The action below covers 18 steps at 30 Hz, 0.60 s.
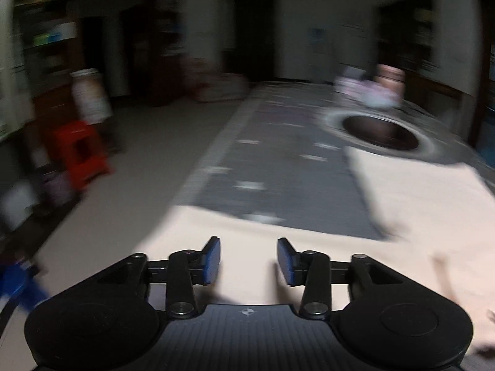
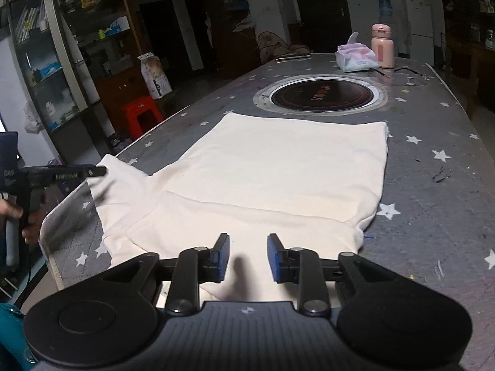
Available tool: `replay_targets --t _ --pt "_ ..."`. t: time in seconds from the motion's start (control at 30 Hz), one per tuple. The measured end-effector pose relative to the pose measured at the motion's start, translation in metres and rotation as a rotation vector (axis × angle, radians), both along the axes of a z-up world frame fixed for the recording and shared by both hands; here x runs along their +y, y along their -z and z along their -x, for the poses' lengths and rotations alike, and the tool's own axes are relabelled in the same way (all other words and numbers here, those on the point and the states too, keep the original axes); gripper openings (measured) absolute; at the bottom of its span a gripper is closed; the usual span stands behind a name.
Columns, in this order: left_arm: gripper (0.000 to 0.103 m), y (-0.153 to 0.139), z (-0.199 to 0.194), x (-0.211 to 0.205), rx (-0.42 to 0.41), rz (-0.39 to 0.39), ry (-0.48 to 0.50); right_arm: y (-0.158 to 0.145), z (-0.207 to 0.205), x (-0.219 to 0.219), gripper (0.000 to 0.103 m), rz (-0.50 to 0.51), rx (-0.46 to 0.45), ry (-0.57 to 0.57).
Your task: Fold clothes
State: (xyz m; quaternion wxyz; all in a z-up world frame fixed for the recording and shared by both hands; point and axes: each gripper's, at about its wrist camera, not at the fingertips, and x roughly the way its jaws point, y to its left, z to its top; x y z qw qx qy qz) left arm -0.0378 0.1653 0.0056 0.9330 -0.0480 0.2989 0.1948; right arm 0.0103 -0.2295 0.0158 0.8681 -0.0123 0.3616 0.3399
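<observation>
I am seeing the cream garment [image 2: 278, 167] lying flat on the starry desk [image 2: 433, 185], just short of the round cooktop [image 2: 320, 94]. My right hand-held gripper [image 2: 248, 256] is hovering over its near edge, jaws apart and empty. My left hand-held gripper [image 1: 248, 261] is likewise standing open over cloth, its view blurred.
</observation>
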Motion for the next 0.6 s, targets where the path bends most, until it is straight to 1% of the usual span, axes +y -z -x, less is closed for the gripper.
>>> replay_targets --t 0.07,0.17,0.23,0.33,0.37,0.4,0.43,0.47,0.53,0.57,0.6 --pt "0.047 0.003 0.003 0.022 -0.003 0.041 -0.075 0.000 0.000 0.001 0.028 0.000 0.000 -0.003" --pt "0.047 0.010 0.004 0.044 0.011 0.078 -0.136 -0.001 0.001 0.003 0.029 -0.001 0.001 -0.007" --pt "0.045 0.015 0.002 0.050 0.018 0.085 -0.148 -0.001 0.001 0.004 0.029 -0.004 0.002 -0.010" --pt "0.044 0.019 0.000 0.053 0.019 0.105 -0.133 -0.002 0.003 0.006 0.029 -0.004 0.002 -0.016" --pt "0.040 0.020 0.000 0.053 0.014 0.111 -0.131 -0.002 0.004 0.007 0.029 -0.003 0.002 -0.017" --pt "0.038 0.020 0.000 0.053 0.008 0.115 -0.127 -0.002 0.005 0.007 0.030 -0.002 0.002 -0.016" --pt "0.032 0.020 -0.001 0.053 0.003 0.113 -0.127 -0.002 0.005 0.007 0.030 0.000 0.001 -0.015" --pt "0.022 0.020 -0.001 0.053 0.000 0.107 -0.131 -0.002 0.005 0.007 0.030 0.000 0.001 -0.012" --pt "0.010 0.018 -0.001 0.051 -0.005 0.096 -0.140 -0.002 0.005 0.006 0.030 0.000 0.000 -0.006" --pt "0.007 0.017 -0.001 0.052 -0.010 0.099 -0.142 -0.003 0.005 0.006 0.030 0.000 -0.002 -0.003" --pt "0.006 0.014 0.000 0.053 -0.022 0.116 -0.142 -0.003 0.005 0.005 0.030 0.000 -0.004 -0.001"
